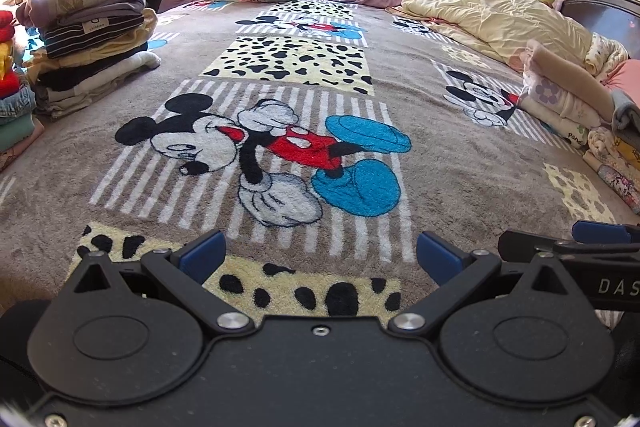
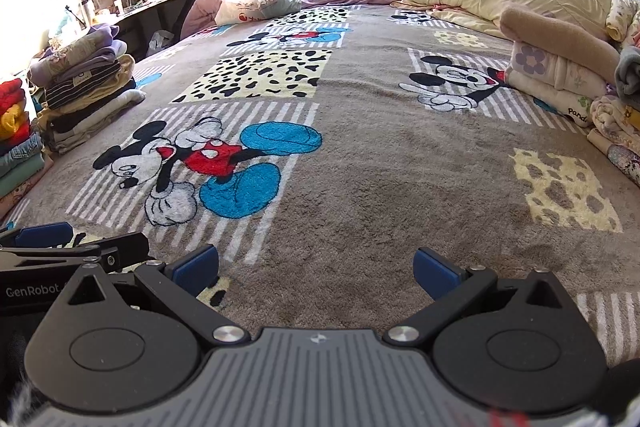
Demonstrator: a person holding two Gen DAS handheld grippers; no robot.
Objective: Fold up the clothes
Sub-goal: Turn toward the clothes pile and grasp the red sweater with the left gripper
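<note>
The left gripper (image 1: 320,259) hovers low over the Mickey Mouse blanket (image 1: 440,155), jaws spread wide with nothing between them. The right gripper (image 2: 316,273) sits just beside it, likewise wide apart and empty-handed. Well ahead and to the left of both sets of jaws stands a stack of folded clothes (image 1: 92,39) (striped and purple pieces near the top); ahead and far to the right lies a second pile of pastel garments (image 2: 560,75). A cream quilt (image 1: 496,15) lies bunched far ahead, rightward.
</note>
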